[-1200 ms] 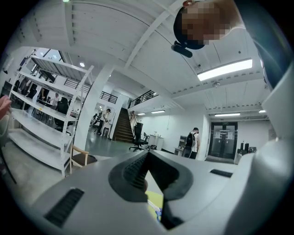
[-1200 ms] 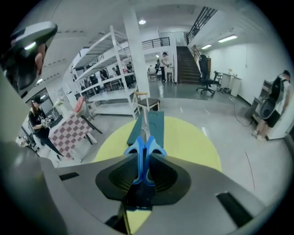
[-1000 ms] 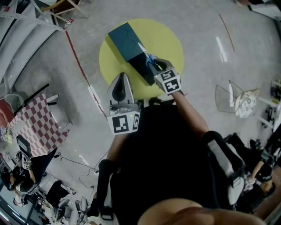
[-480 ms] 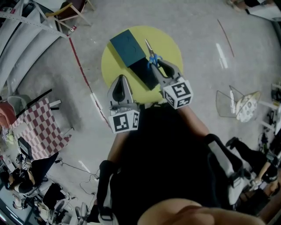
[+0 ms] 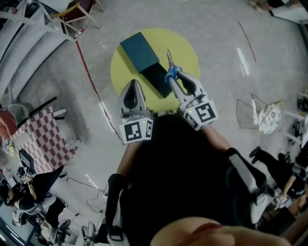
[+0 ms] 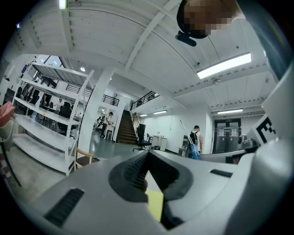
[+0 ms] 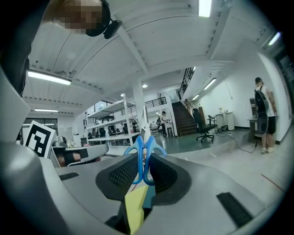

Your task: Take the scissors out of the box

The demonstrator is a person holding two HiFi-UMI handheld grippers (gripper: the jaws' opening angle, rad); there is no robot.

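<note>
A dark teal box [image 5: 157, 79] lies open on the round yellow table [image 5: 187, 48], its lid [image 5: 139, 51] flat behind it. My right gripper [image 5: 174, 76] hangs above the box's right edge, shut on the blue-handled scissors [image 5: 171, 68], whose blades point up and away. In the right gripper view the scissors [image 7: 143, 158] stand clamped by the handles between the fingers of the right gripper [image 7: 143, 166]. My left gripper [image 5: 133, 85] sits at the table's near edge, left of the box, shut with nothing in it. In its own view the left gripper [image 6: 146, 158] points level across the hall.
A red line [image 5: 89, 72] runs across the floor left of the table. A checkered cloth [image 5: 41, 139] lies at the far left. A wire stand [image 5: 260, 109] is on the floor at the right, and a chair [image 5: 77, 9] at the top left.
The right gripper has risen out of the box with the scissors in it and tipped up toward level. The left gripper has stayed where it was.
</note>
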